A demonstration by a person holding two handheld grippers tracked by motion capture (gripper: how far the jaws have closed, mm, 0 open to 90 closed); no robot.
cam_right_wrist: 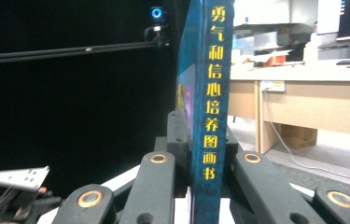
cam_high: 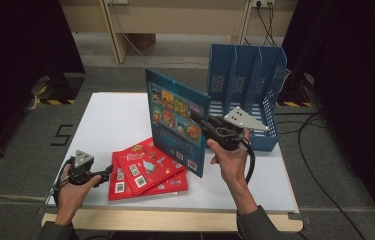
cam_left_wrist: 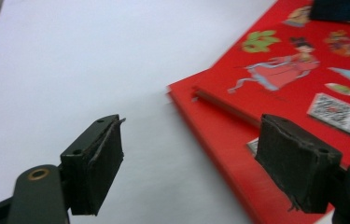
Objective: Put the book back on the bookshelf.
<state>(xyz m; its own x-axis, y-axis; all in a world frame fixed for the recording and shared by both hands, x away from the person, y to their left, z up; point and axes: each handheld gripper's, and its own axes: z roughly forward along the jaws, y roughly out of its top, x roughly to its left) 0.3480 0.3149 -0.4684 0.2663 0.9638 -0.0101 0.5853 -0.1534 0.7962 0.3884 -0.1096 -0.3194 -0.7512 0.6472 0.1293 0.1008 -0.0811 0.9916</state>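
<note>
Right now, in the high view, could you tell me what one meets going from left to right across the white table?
Left tool in the person's left hand → two red picture books lying flat → blue picture book held upright → right tool clamped on that book → blue plastic file rack.

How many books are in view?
3: a blue book upright in the right gripper; two red books stacked on the table. More could lie beneath.
</note>
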